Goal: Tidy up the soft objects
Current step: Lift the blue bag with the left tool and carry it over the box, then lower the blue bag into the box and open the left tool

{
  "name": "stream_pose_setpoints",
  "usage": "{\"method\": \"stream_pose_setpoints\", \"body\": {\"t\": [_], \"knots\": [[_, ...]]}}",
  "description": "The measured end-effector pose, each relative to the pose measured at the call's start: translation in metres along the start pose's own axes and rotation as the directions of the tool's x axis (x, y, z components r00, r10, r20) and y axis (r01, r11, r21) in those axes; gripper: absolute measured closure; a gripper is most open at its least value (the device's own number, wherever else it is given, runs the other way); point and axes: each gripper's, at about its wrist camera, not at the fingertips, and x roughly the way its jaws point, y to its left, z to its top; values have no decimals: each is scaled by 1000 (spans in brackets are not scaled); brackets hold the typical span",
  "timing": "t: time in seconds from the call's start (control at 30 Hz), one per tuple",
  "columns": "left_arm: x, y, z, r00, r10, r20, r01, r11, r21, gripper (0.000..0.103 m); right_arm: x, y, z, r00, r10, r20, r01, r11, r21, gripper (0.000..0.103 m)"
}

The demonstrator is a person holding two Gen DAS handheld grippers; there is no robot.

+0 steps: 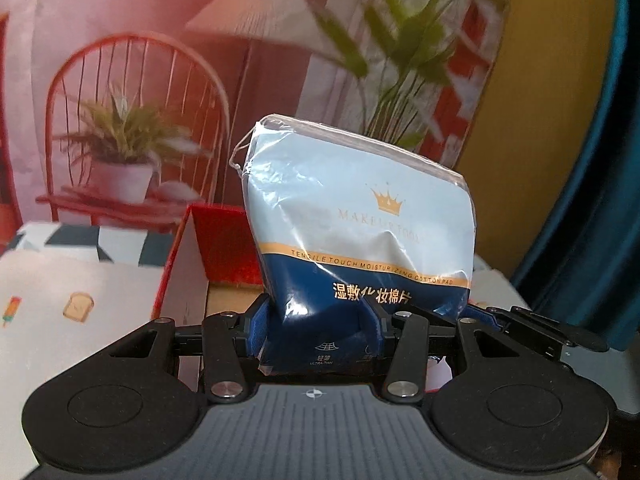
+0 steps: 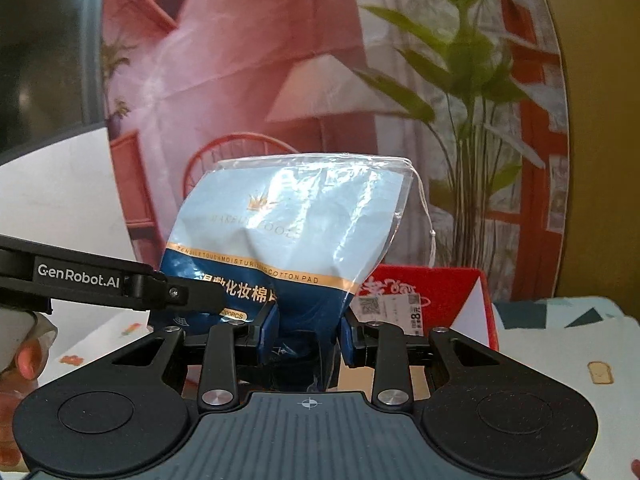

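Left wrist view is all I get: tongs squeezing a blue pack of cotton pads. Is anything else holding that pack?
Observer: Yes, the right tongs pinch the dark bottom of the cotton pad pack too.
Operator: And the red box behind it?
Observer: From this side, the red box shows a white price sticker with a square code.
Operator: Any person in sight?
Observer: A person's fingers show at the lower left edge of the right wrist view.
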Motion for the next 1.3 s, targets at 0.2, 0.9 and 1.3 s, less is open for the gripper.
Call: {"method": "stream_pose_setpoints", "body": {"t": [0.2, 0.9, 1.3], "knots": [[30, 8, -7, 994, 41, -100, -41, 999, 0, 52, 39, -20, -10, 989, 36, -142, -20, 993, 117, 74], [24, 19, -11, 989, 115, -92, -107, 990, 92, 51, 55, -9, -28, 977, -46, -207, 64, 995, 78, 69], [-41, 8, -32, 993, 103, 63, -111, 985, 133, 51, -14, 0, -39, 995, -93, -33, 94, 995, 35, 68]]}}
